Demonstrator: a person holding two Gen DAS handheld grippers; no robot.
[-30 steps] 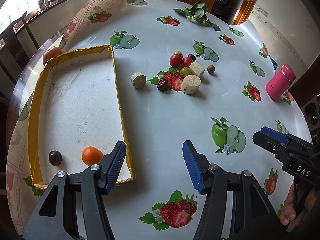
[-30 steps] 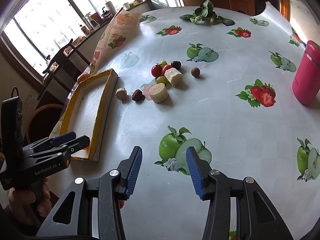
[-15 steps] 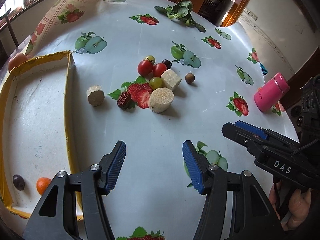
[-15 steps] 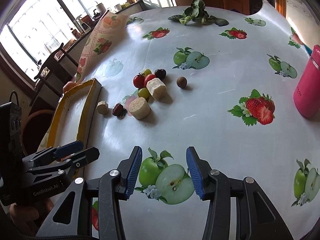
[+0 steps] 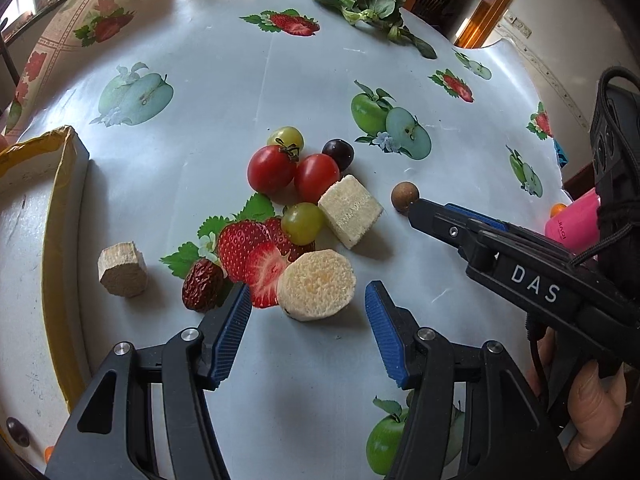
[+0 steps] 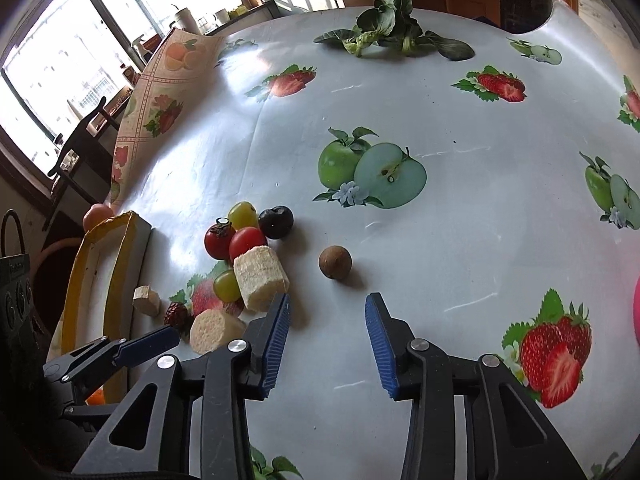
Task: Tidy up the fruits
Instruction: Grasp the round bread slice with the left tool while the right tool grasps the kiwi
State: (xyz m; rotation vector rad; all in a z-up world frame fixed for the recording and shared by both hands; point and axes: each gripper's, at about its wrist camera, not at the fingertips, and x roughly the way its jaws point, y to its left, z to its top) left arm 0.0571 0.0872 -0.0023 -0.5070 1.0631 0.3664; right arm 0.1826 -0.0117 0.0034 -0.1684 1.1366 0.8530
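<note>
A cluster lies on the table: two red tomatoes (image 5: 270, 169), green grapes (image 5: 302, 223), a dark grape (image 5: 338, 153), a red date (image 5: 202, 285), a brown round fruit (image 5: 405, 196) and pale cut chunks (image 5: 317, 284). My left gripper (image 5: 308, 320) is open and empty, just in front of the round pale chunk. My right gripper (image 6: 327, 334) is open and empty, just short of the brown round fruit (image 6: 335, 262). The yellow-rimmed tray (image 5: 56, 216) at left holds a dark fruit (image 5: 16, 431).
A pink bottle (image 5: 576, 224) stands at the right edge. Leafy greens (image 6: 384, 28) lie at the far side. An orange fruit (image 6: 97, 216) sits beyond the tray (image 6: 116, 280). The tablecloth is folded up at the far left.
Both grippers have moved forward toward the fruit cluster, both still open. The left one has swung right, away from the tray; the right one now faces the brown round fruit.
</note>
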